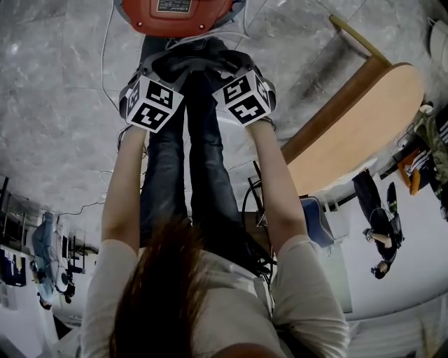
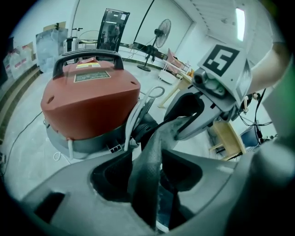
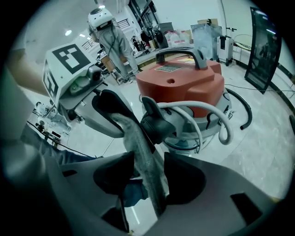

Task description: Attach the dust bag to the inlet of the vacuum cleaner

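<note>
A red vacuum cleaner with a black handle stands on the floor just ahead of both grippers. Its black inlet faces me, with a grey hose looping beside it. The grey cloth dust bag stretches from the inlet back through both sets of jaws. My left gripper is open: the bag's edge stands loose in the gap, with dark space on either side. My right gripper is open too, the bag passing between its jaws untouched. In the head view the marker cubes sit side by side below the vacuum cleaner.
The person's jeans-clad legs are under the grippers. A wooden table stands to the right. A black hose and cables lie on the floor by the vacuum cleaner. A standing fan and a person are farther back.
</note>
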`<state>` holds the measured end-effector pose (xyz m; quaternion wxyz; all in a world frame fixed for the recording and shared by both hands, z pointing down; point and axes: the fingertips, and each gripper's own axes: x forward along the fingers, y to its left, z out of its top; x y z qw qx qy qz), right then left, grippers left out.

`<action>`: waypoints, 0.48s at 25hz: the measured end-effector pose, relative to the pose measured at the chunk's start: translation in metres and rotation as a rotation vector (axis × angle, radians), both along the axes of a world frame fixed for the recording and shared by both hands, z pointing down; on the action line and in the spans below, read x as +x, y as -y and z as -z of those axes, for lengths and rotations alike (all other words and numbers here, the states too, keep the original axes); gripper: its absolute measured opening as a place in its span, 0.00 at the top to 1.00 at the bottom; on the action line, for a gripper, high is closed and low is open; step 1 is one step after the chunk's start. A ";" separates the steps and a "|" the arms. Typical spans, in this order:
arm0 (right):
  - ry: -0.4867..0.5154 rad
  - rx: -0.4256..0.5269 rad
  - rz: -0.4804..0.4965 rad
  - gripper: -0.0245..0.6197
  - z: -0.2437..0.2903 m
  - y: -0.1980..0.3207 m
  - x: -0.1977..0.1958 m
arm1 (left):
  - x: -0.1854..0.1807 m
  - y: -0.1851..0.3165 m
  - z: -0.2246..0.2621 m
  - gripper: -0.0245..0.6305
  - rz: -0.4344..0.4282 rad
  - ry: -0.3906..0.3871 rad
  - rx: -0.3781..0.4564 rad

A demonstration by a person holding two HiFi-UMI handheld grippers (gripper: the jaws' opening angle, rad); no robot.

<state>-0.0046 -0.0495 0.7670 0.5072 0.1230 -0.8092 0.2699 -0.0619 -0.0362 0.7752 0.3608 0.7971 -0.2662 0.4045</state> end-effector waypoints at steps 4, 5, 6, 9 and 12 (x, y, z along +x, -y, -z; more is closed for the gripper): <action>-0.003 -0.001 0.031 0.64 0.004 -0.009 0.003 | 0.002 -0.006 0.007 0.63 -0.018 -0.012 -0.015; -0.003 0.003 0.033 0.64 0.005 -0.010 0.003 | 0.003 -0.007 0.009 0.63 -0.020 -0.011 -0.015; -0.001 0.010 0.031 0.64 0.007 -0.009 0.004 | 0.003 -0.007 0.010 0.63 -0.022 -0.009 -0.012; 0.003 0.040 0.011 0.62 0.015 -0.003 0.006 | 0.002 -0.005 0.013 0.63 -0.020 0.002 0.002; 0.009 0.050 -0.019 0.62 0.024 0.003 0.007 | 0.000 -0.003 0.021 0.63 -0.002 0.009 0.017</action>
